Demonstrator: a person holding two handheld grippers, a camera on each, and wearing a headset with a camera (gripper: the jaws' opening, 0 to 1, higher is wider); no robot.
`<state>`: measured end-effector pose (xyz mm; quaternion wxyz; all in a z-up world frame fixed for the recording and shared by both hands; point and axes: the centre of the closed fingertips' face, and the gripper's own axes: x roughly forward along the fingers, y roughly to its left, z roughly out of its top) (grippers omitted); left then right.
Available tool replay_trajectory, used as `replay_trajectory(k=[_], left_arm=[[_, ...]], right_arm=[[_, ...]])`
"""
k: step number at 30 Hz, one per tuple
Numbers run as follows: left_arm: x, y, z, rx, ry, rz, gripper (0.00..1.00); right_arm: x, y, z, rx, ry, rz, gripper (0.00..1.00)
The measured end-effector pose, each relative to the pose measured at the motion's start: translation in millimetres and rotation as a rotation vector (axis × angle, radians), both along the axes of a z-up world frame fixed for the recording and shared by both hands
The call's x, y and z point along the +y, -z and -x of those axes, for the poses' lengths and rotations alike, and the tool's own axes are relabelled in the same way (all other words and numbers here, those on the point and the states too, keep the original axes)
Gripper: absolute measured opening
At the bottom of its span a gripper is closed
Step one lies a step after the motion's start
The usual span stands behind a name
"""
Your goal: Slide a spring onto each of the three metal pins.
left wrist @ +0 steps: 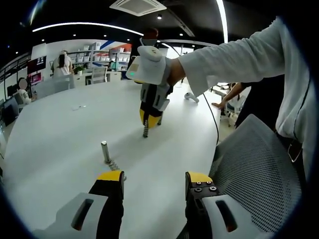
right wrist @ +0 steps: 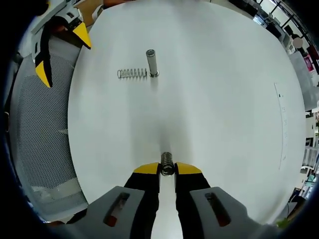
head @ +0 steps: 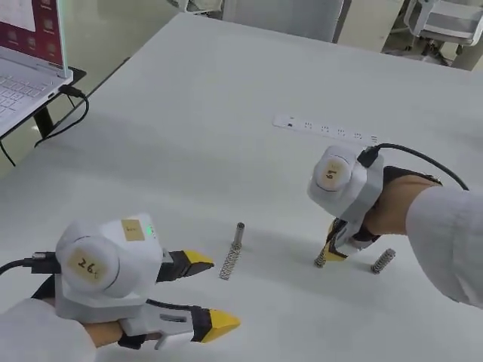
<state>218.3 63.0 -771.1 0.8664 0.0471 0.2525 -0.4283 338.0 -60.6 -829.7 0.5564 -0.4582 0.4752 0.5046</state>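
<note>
Shows a white table (head: 189,113) with two handheld grippers at work. Toward the near edge, right of centre: right gripper (head: 332,255), yellow-tipped jaws pinched almost closed on a small spring (head: 321,260) held upright, lower end touching the tabletop; possibly a pin inside the coil, impossible to tell. Just beside it, further right, a second spring (head: 383,261) lying loose. Near the middle of the near edge, one metal pin (head: 239,233) standing upright, a third spring (head: 229,262) lying on its side against the base. Toward the near left corner, left gripper (head: 213,291), jaws spread wide, holding nothing, aimed toward that pin. Close to the far edge, a white power strip (head: 324,128); at the left edge, a laptop (head: 23,60). Likely step in hand: threading the gripped spring onto a pin. For doing it well: keep the coil vertical and the grip light, to avoid crushing or kinking the turns; line up the open lower end squarely over the pin's tip before lowering; lower straight, without tilting, to avoid toppling the freestanding pin; steady the pin with the open left gripper if needed; release only after full seating of the coil.
</note>
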Motion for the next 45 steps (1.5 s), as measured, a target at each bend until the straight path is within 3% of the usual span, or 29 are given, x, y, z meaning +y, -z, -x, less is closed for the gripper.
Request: replay_trajectory(k=[4, 12, 25, 28, 37, 45], left_arm=[[1.3, -0.2, -0.3, -0.001, -0.004, 0.001, 0.44], [0.8, -0.2, -0.7, -0.002, -0.003, 0.000, 0.44], [1.4, 0.6, -0.8, -0.005, -0.004, -0.009, 0.43], [3.5, 0.4, -2.3, -0.004, -0.013, -0.008, 0.43], [6.3, -1.5, -4.1, -0.014, -0.030, -0.010, 0.42], [9.2, -2.7, -6.4, -0.023, -0.045, -0.013, 0.41]], right_arm=[[-1.8, 1.3, -2.8, -0.019, -0.007, -0.002, 0.18], [-0.6, -10.6, -5.1, -0.030, 0.035, -0.065, 0.21], [7.5, -33.2, 5.8, -0.030, 0.223, -0.311, 0.27], [5.6, -34.6, 9.5, -0.046, 0.248, -0.339, 0.29], [6.2, -44.8, 18.2, -0.104, 0.349, -0.494, 0.32], [4.6, -51.6, 31.5, -0.111, 0.471, -0.642, 0.39]])
